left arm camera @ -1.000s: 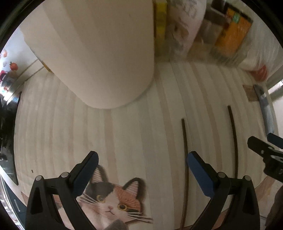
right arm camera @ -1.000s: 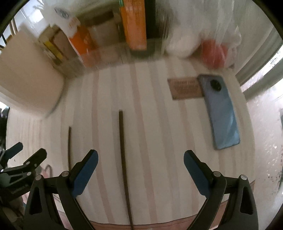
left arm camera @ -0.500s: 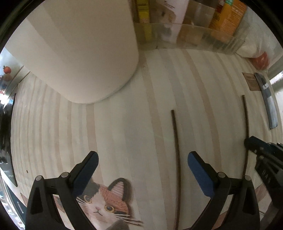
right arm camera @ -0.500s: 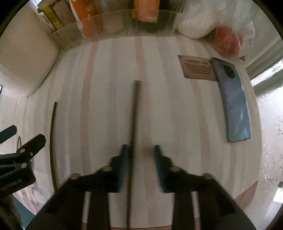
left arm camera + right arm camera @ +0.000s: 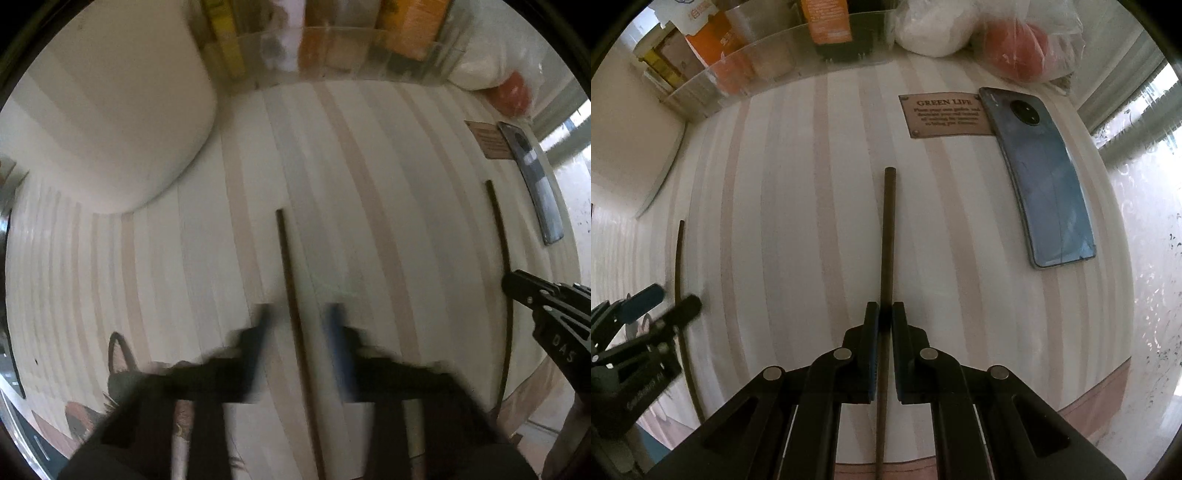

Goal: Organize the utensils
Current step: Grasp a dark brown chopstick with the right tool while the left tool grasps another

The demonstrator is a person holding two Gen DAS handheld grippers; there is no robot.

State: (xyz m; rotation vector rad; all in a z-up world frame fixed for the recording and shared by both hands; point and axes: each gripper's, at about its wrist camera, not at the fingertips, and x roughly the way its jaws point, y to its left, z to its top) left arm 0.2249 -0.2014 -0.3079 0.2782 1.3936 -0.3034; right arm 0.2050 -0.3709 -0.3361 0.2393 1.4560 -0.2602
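1. Between the right fingers (image 5: 871,325): right chopstick (image 5: 888,229) pinched, flat on the bench (image 5: 812,184). Lift level, no twist.
2. Left fingers (image 5: 334,325) have just been closing and are blurred. Left chopstick (image 5: 286,258) sits between them, pads not visibly on it. Seat the grip first.
3. Both long axes run straight ahead of the fingers, far ends toward the clear bin (image 5: 757,70).

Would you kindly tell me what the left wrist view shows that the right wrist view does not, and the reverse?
Only the left wrist view: a cat picture, its ear. Only the right wrist view: lettering on the plaque, readable as GREEN LIFE. Both: the left gripper, blurred, jaws apart astride the left chopstick; the right gripper shut on the right chopstick; the phone; the clear bin.
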